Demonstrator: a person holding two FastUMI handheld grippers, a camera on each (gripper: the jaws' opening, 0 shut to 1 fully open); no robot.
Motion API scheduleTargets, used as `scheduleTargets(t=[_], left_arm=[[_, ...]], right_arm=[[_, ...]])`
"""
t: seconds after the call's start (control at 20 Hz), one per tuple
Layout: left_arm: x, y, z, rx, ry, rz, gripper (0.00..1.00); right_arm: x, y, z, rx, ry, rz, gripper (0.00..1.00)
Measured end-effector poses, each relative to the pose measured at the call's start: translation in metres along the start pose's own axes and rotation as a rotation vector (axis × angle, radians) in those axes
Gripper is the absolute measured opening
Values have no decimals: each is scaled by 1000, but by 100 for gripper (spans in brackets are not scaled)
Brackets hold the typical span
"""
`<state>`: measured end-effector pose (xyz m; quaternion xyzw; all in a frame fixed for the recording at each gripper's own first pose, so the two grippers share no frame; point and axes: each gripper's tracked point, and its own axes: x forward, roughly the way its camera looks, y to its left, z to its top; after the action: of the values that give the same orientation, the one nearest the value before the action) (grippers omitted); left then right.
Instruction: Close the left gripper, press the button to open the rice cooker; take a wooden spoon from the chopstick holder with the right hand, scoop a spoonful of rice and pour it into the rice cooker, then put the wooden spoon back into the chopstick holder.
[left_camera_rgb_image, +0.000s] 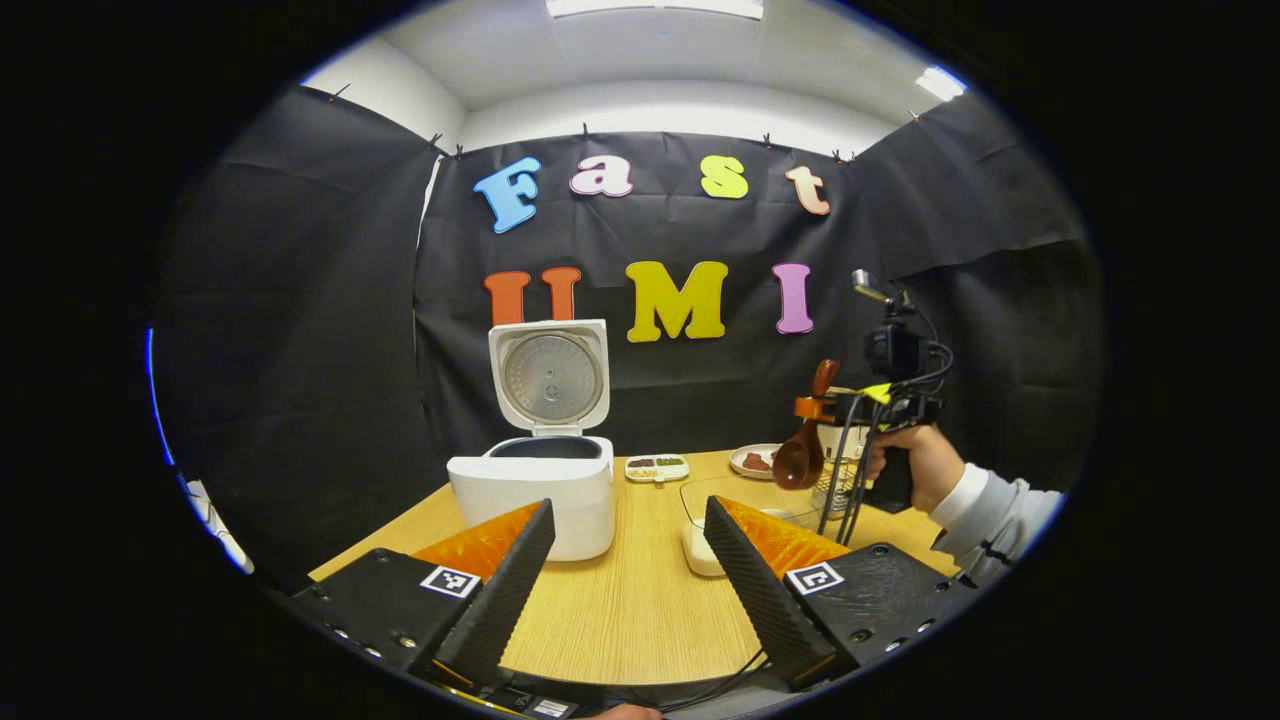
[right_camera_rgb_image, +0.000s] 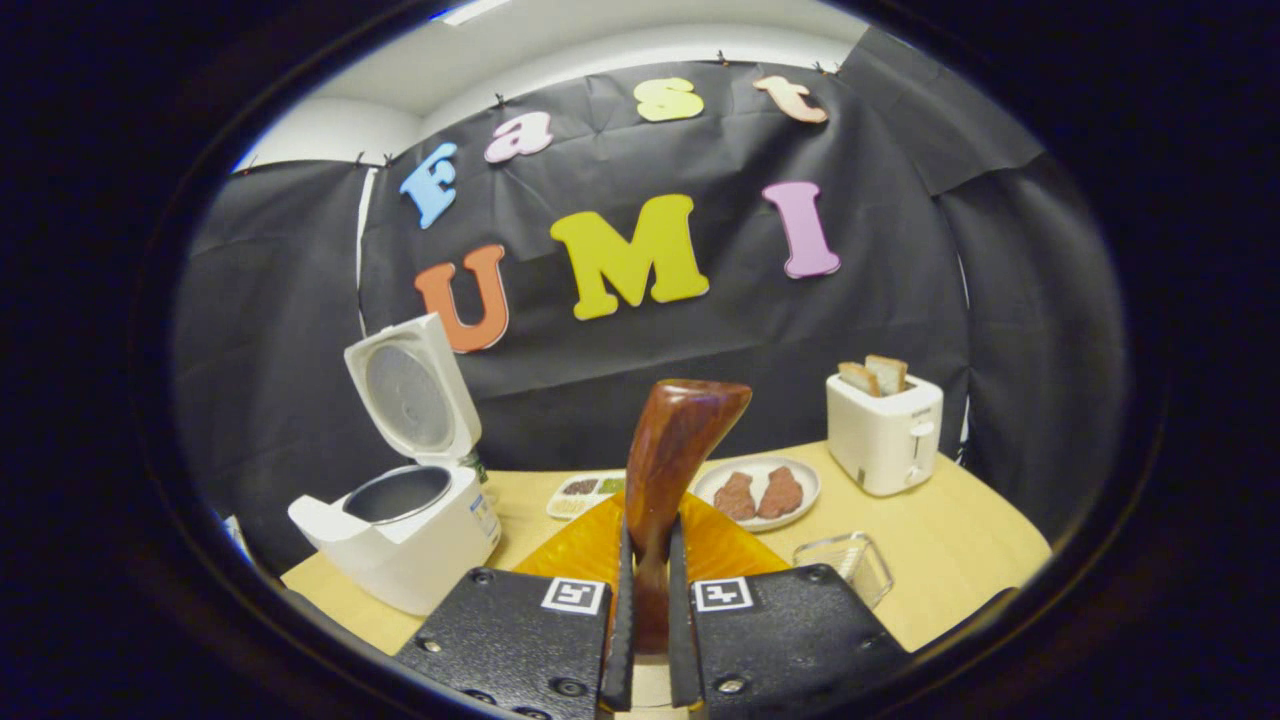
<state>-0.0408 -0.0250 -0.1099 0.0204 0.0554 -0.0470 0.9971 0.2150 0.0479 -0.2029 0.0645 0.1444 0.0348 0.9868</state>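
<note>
The white rice cooker (left_camera_rgb_image: 540, 490) stands on the wooden table with its lid (left_camera_rgb_image: 550, 375) up and the dark inner pot showing. My left gripper (left_camera_rgb_image: 628, 510) is open and empty, low over the table in front of the cooker. Farther right, a hand holds my right gripper (left_camera_rgb_image: 815, 407), shut on the brown wooden spoon (left_camera_rgb_image: 798, 460), whose bowl hangs over the wire chopstick holder (left_camera_rgb_image: 835, 485). In the right gripper view both fingers of my right gripper (right_camera_rgb_image: 650, 530) press on the spoon (right_camera_rgb_image: 675, 440). The open cooker (right_camera_rgb_image: 400, 530) is at the left. A clear box of rice (left_camera_rgb_image: 700, 555) sits partly behind one finger.
A plate of meat pieces (right_camera_rgb_image: 757, 490) and a small divided dish (right_camera_rgb_image: 585, 492) lie at the table's back. A white toaster (right_camera_rgb_image: 885, 430) with toast stands back right. A clear container (right_camera_rgb_image: 845, 560) is near my right gripper. A sleeve (left_camera_rgb_image: 990, 510) reaches in from the right.
</note>
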Motion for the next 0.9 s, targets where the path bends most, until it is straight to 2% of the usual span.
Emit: scheduleTargets(t=[0.05,0.2,0.3,0.4,0.6,0.65,0.7,0.9], left_arm=[[0,1,-1,-1,4,1,96],[-2,6,-1,-11,10,2,95],[-1,14,-2,-17,17,19,95],[-2,21,1,-18,9,38,96],[-3,15,-1,-32,18,18,95],[-2,14,0,-30,18,14,95],[-3,14,0,-25,16,13,96],[-4,15,-1,-14,16,14,96]], right_arm=[[6,4,-12,-14,14,-7,19],[19,-2,-31,-66,-7,-93,19],[25,0,-41,-105,-13,-120,19],[30,4,-62,-110,30,-131,19],[23,46,-85,10,120,9,19],[20,52,-91,46,146,33,15],[18,54,-92,80,163,42,20],[13,47,-95,212,226,45,20]])
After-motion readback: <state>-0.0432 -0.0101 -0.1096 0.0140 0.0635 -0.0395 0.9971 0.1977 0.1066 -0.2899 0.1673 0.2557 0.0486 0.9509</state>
